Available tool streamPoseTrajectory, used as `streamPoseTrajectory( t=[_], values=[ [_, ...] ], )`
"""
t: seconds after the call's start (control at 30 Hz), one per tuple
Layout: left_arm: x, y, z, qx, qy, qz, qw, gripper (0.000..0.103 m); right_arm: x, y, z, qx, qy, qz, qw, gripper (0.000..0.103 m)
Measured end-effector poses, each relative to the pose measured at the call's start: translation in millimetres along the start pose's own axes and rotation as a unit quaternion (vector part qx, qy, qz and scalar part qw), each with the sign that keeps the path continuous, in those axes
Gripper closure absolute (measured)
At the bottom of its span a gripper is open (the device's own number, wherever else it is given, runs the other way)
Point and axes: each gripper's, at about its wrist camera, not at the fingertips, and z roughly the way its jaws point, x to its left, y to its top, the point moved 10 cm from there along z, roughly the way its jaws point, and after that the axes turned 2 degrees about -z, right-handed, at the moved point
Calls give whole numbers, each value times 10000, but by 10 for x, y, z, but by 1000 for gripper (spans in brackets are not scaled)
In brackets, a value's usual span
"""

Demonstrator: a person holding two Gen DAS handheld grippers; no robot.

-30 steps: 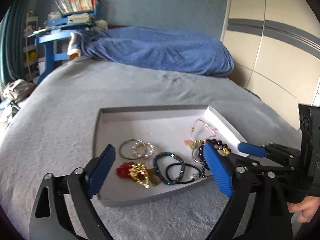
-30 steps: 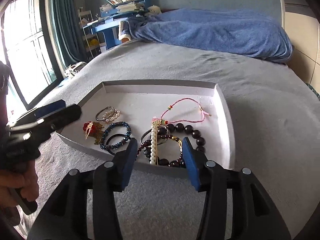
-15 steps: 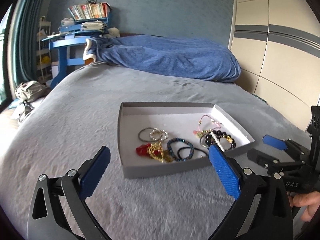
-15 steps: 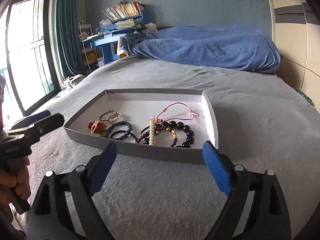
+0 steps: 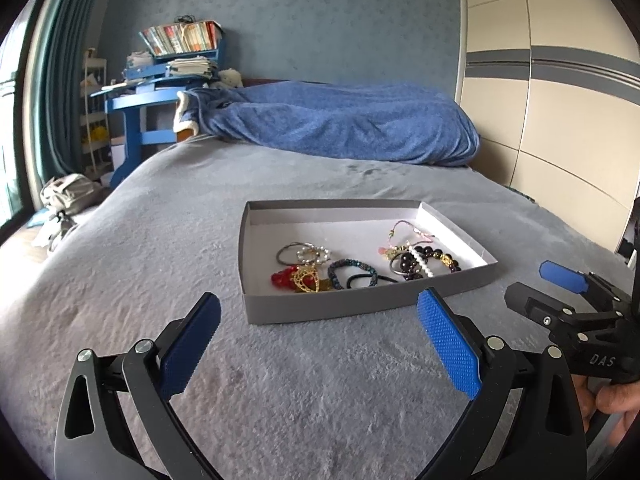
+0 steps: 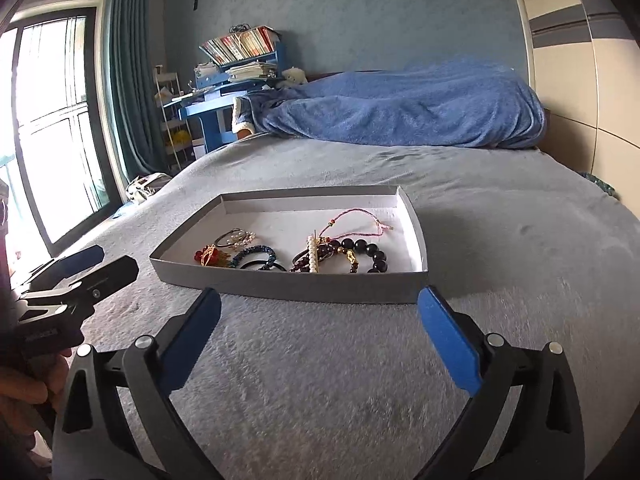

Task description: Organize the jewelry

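A shallow grey box lid (image 5: 320,310) (image 6: 288,286) lies on the grey bed and holds several pieces of jewelry. In it are a red and gold pendant (image 5: 302,279) (image 6: 208,256), a blue beaded bracelet (image 5: 352,270) (image 6: 254,252), a dark bead bracelet (image 5: 408,264) (image 6: 370,254), a pink cord bracelet (image 5: 406,232) (image 6: 360,220) and a pearl ring bracelet (image 5: 312,255). My left gripper (image 5: 318,334) is open and empty, above the bed short of the lid's near wall. My right gripper (image 6: 319,330) is open and empty, likewise back from the lid.
A rumpled blue blanket (image 5: 340,124) (image 6: 400,108) lies at the head of the bed. A blue desk with books (image 5: 160,80) and a window with a teal curtain (image 6: 124,80) stand to the left. A wardrobe (image 5: 560,100) is on the right.
Both grippers have pulled back and away from the lid. The right gripper's jaws have opened wide. The jewelry has not moved.
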Motion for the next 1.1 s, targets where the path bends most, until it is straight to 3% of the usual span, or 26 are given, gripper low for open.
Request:
streamPoseTrajectory(
  t=[0.5,1.1],
  values=[
    [-110,-53,-45,-51,16,286,9996,5,-13,-119,60,106,-214,-109,9997,6],
    [-34,-83,6,63,31,138,9999,5,-48,-122,26,25,-218,-65,9997,6]
  ],
)
